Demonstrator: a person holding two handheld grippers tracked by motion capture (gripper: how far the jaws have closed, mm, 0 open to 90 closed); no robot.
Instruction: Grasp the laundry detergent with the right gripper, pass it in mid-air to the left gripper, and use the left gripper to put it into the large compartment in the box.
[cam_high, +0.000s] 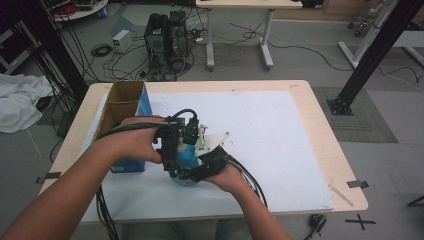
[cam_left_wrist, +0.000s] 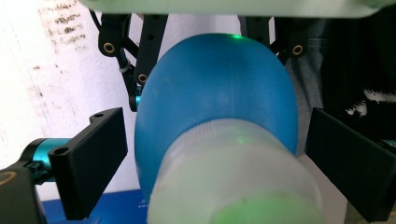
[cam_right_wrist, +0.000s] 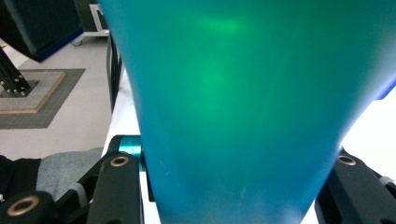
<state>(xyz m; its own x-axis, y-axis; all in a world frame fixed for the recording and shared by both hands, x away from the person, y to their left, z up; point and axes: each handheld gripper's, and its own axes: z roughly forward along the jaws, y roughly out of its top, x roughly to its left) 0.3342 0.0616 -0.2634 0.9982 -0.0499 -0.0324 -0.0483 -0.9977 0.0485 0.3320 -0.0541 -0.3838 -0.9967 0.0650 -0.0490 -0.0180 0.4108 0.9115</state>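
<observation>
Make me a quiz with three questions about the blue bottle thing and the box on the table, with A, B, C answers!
1. Where is the cardboard box?
A. at the table's left side
B. at the table's right edge
C. on the floor

2. What colour is the bottle body?
A. red
B. blue
C. yellow

3. What is the right gripper doing?
A. lying open on the table
B. hanging over the box
C. clamped on the bottle

Answers:
1 A, the high view shows the box standing at the left side of the white sheet.
2 B, the left gripper view shows a blue body with a frosted clear cap.
3 C, the right gripper view shows the bottle wedged between its jaws.
</observation>
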